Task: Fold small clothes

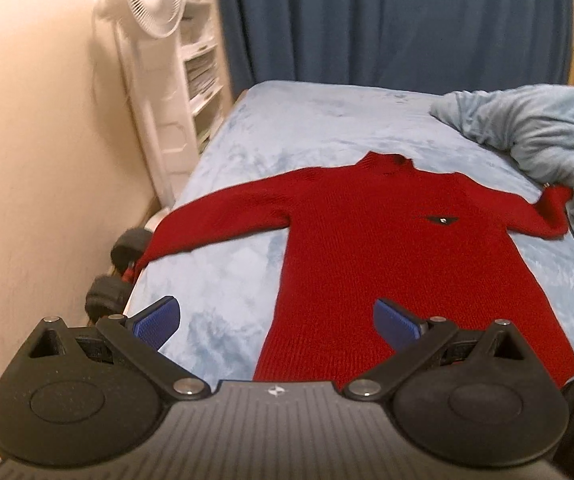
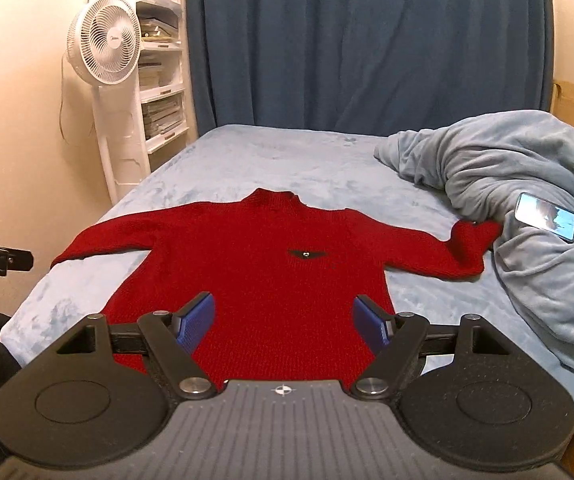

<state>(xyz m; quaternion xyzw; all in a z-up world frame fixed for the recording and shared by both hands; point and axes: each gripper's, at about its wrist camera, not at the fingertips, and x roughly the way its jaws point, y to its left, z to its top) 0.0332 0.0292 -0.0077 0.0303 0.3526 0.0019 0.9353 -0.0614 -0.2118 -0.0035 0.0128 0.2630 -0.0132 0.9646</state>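
Red knit sweater [image 2: 263, 276] lies flat, front up, on light blue bed sheet [image 2: 247, 164], both sleeves spread out, collar toward the dark blue curtain [image 2: 367, 40]. Right sleeve end touches the crumpled grey-blue blanket [image 2: 507, 184], w/ a phone [image 2: 547, 222] lying on it. Left gripper [image 1: 277, 322] is spread wide above the hem's left edge, nothing between its fingers. Right gripper [image 2: 283, 322] also spread, over the lower body of sweater, not touching. White fan [image 2: 105, 48] stands at left, near shelves [image 2: 159, 80]
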